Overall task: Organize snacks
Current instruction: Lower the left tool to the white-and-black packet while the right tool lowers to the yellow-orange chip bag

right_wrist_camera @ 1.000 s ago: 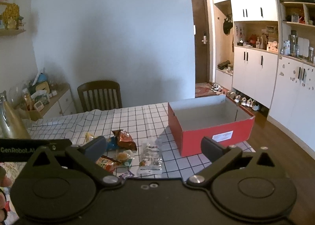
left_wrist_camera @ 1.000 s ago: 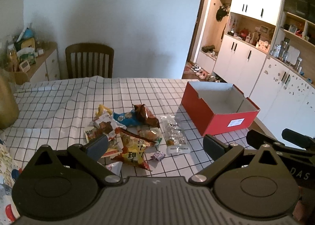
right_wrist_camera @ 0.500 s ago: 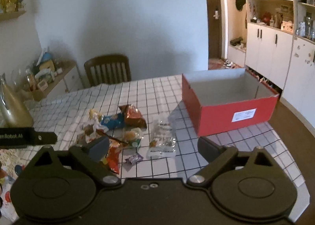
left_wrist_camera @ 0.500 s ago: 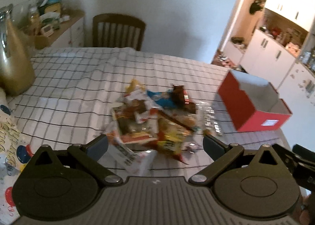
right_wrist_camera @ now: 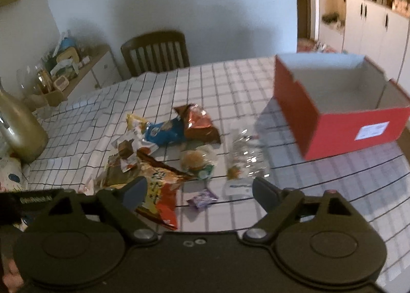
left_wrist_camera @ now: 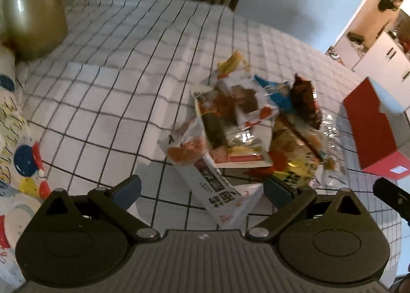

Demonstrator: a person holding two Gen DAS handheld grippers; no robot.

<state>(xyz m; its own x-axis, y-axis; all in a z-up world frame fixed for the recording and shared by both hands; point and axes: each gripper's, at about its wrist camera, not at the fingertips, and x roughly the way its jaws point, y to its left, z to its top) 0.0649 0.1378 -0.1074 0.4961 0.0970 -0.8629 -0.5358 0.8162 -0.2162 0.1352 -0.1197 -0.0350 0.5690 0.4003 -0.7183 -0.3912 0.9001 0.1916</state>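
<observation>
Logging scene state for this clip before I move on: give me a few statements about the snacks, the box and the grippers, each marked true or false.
1. The red box holds several snack packets. False: its inside shows bare, with no packet in it.
2. The snack pile lies on the checked tablecloth, left of the box in the right wrist view. True.
3. The left gripper is clamped on a packet. False: its jaws stand wide, and a white packet lies between them unpinched.
4. A small purple sweet lies apart from the pile, near the right gripper. True.
5. A wooden chair stands at the table's far side. True.
</observation>
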